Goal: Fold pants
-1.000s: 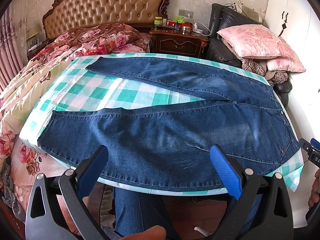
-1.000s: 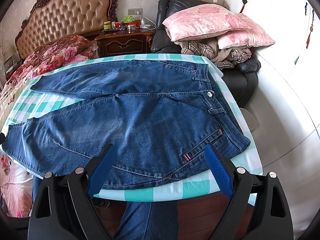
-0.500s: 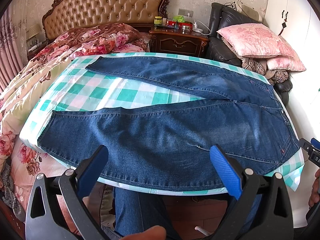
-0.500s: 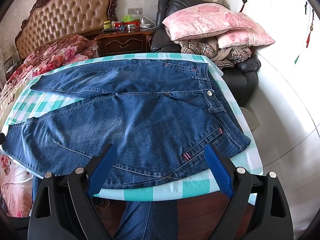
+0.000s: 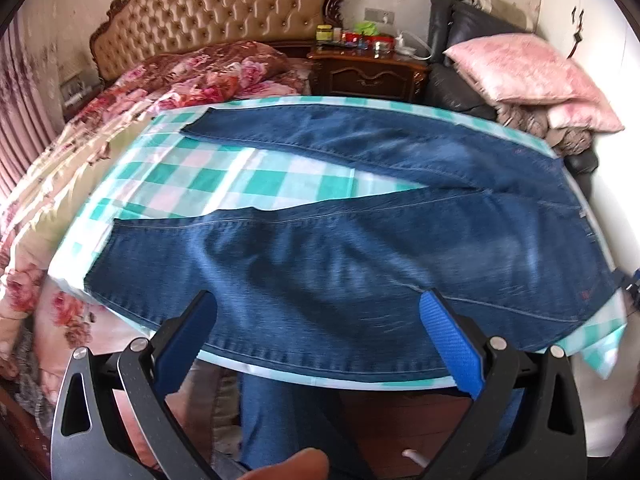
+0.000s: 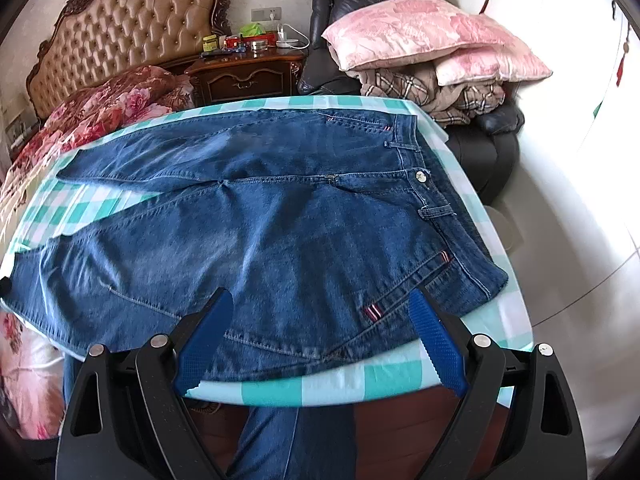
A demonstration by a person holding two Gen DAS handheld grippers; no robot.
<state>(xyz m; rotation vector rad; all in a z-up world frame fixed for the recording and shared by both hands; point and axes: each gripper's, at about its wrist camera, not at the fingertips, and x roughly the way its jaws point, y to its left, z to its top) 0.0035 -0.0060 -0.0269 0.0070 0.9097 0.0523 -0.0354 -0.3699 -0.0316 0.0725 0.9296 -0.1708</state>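
Note:
Blue jeans [image 5: 360,248] lie spread flat on a table with a green and white checked cloth [image 5: 224,176], the two legs fanned apart toward the left and the waistband [image 6: 424,184] at the right. My left gripper [image 5: 320,320] hovers open over the near leg by the front edge, nothing between its blue pads. My right gripper [image 6: 320,320] also stands open, above the hip and the near pocket [image 6: 400,300], holding nothing. In the left wrist view the picture is slightly blurred.
A bed with a floral quilt [image 5: 132,92] and tufted headboard [image 5: 224,12] lies behind left. A wooden nightstand [image 6: 244,76] holds small items. A dark armchair [image 6: 488,148] with pink pillows [image 6: 420,40] stands right. The person's jeans-clad leg [image 6: 280,440] is under the table edge.
The left wrist view has shifted slightly, with the jeans sitting a little higher and the picture now blurred. The right gripper's view is much the same. Both grippers stay open.

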